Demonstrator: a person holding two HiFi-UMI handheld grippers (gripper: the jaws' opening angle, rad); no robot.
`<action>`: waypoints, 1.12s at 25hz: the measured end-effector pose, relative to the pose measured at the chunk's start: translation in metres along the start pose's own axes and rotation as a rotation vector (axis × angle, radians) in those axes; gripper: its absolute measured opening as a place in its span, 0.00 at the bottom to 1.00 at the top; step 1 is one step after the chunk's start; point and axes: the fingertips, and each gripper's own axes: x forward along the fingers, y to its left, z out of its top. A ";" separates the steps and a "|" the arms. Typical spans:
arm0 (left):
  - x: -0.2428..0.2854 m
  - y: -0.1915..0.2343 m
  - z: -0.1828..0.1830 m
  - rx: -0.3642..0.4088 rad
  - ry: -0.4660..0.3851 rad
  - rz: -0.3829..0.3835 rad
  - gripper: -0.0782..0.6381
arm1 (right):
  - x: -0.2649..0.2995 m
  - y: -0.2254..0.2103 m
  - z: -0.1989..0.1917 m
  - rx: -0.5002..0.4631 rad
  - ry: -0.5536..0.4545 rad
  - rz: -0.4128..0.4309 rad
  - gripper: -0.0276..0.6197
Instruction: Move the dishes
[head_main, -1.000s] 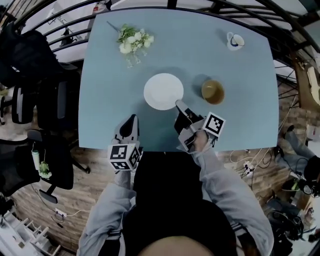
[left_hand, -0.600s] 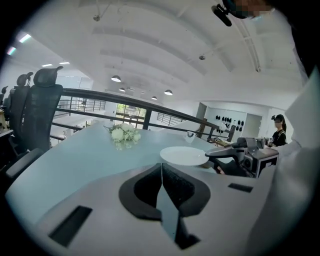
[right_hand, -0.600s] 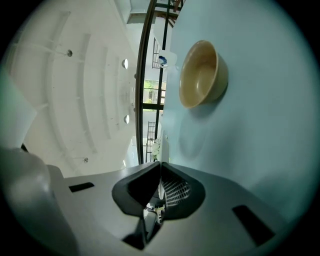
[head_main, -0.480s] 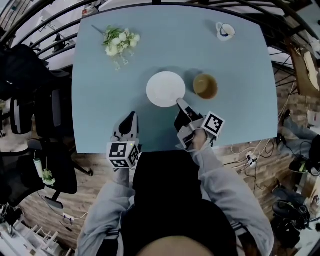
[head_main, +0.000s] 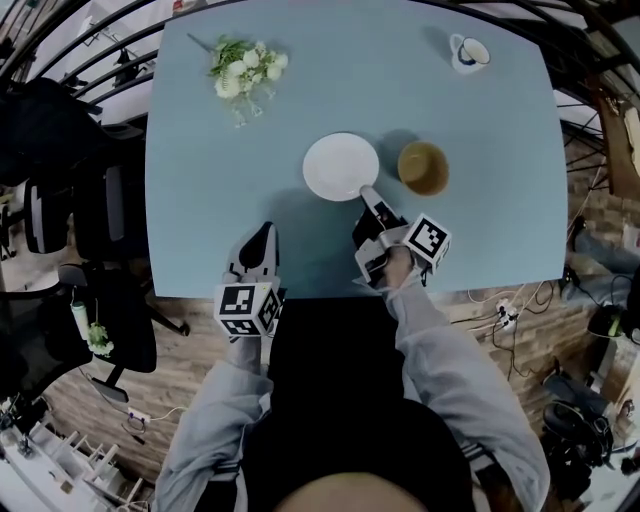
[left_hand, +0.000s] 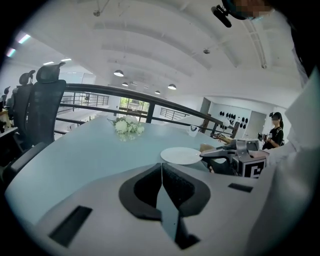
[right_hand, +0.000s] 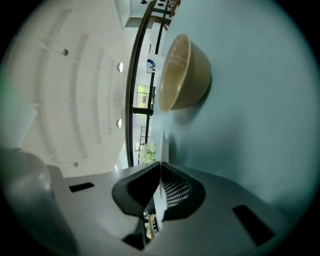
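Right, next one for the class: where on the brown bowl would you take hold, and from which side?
Probably the rim of the bowl, with one jaw inside and one outside. It stands upright and open, with a thin flared wall and no handle. Come from the near side or the right, since the plate sits close on its left and leaves little room there.

Open-plan office on a railed upper level. Black high-backed swivel chairs (head_main: 60, 215) at the left of a wide pale blue worktop (head_main: 250, 180). Dark metal railing (left_hand: 150, 97) along its far edge. White arched ceiling with round hanging lamps (left_hand: 118, 73). Wood-plank floor (head_main: 180, 370) on the near side, with loose cables and a power strip (head_main: 505, 310) at near right.
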 end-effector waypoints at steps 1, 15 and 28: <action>0.000 0.001 -0.001 -0.004 0.003 0.003 0.13 | 0.002 -0.003 0.000 0.012 -0.006 -0.009 0.07; 0.002 -0.005 -0.014 -0.031 0.025 0.014 0.13 | 0.004 -0.027 0.002 0.042 -0.059 -0.157 0.07; 0.003 -0.006 -0.016 -0.037 0.030 0.006 0.13 | 0.008 -0.026 0.003 0.092 -0.074 -0.180 0.24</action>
